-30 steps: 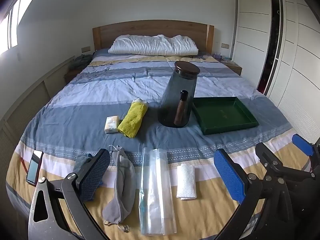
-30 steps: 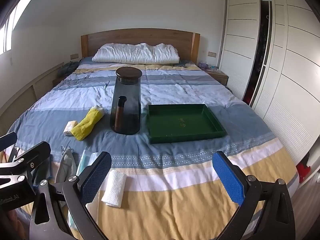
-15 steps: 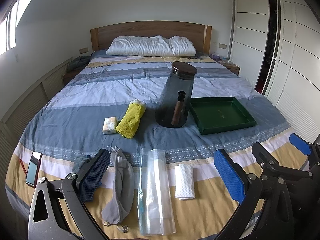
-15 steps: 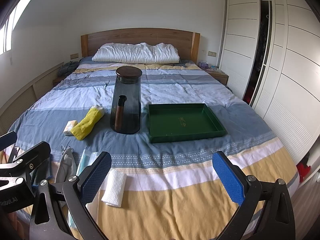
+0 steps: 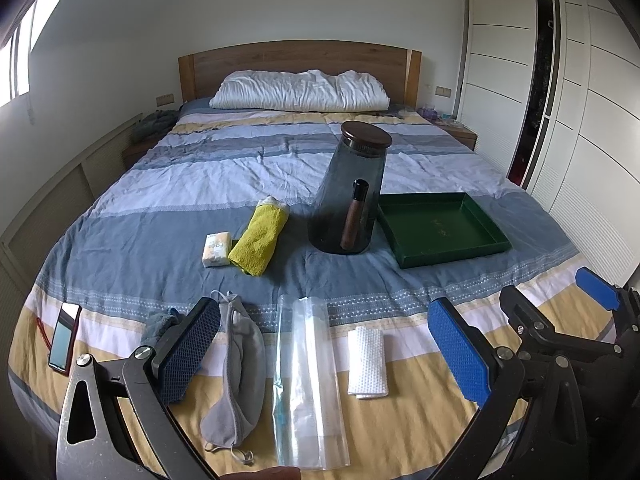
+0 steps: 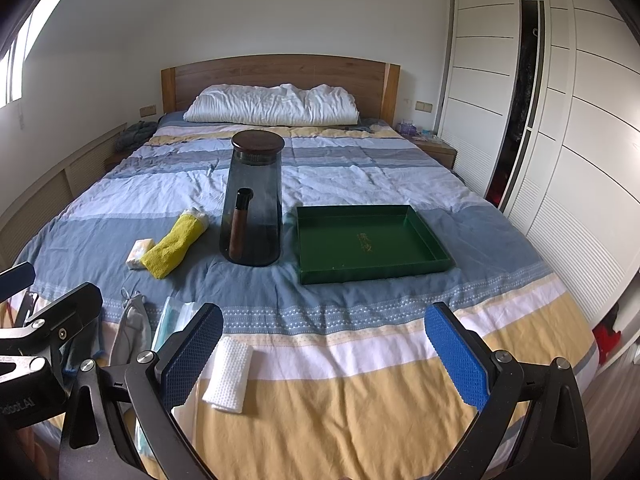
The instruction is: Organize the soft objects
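Overhead, both grippers (jaws apart), unladen

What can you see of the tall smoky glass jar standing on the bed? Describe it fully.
The glass jar is tall, grey-tinted and see-through, widening slightly toward its base. A round dark brown lid closes its top. It stands upright on the blue band of the striped bedspread, left of the green tray and right of the yellow towel. A brown stick-like item with a black top appears to lean inside.
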